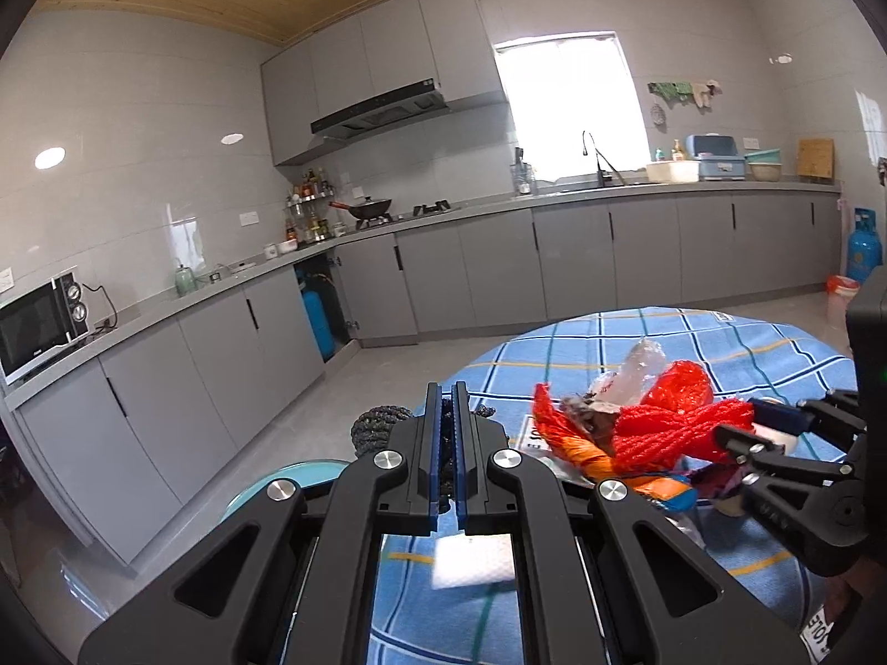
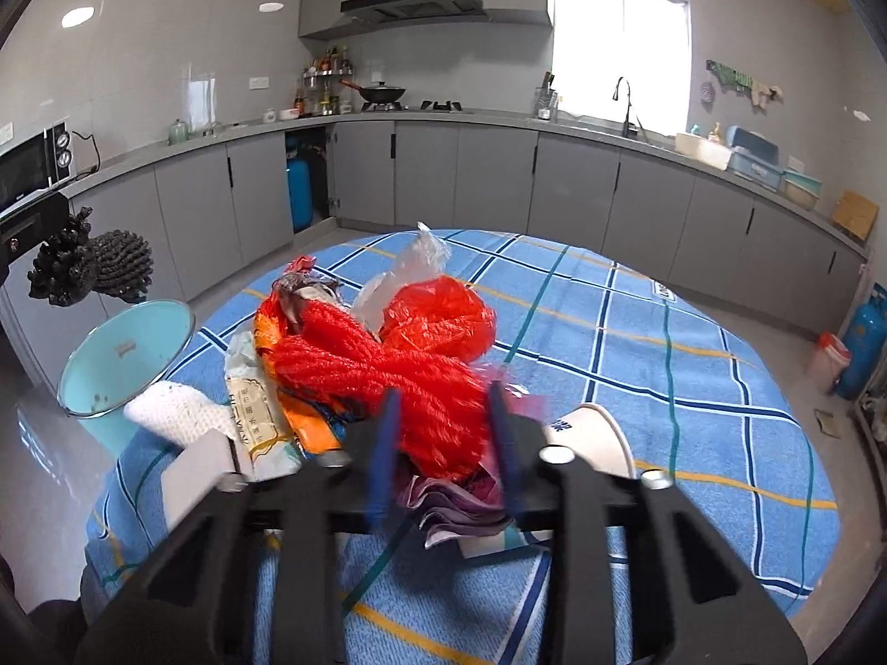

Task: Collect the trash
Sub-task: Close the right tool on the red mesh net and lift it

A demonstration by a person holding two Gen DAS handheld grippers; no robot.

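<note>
A heap of trash lies on the blue checked tablecloth: a red mesh net, orange and white wrappers, clear plastic, a white paper cup and a white crumpled piece. My left gripper is shut on a dark knitted mesh scrap, which also shows at the left of the right wrist view, held above a light blue bin. My right gripper is open, its blue fingers on either side of the red net; it shows in the left wrist view.
Grey kitchen cabinets and a counter run behind the table, with a microwave, stove and sink. Blue gas cylinders stand on the floor at right and in an open cabinet. A white tissue lies under my left gripper.
</note>
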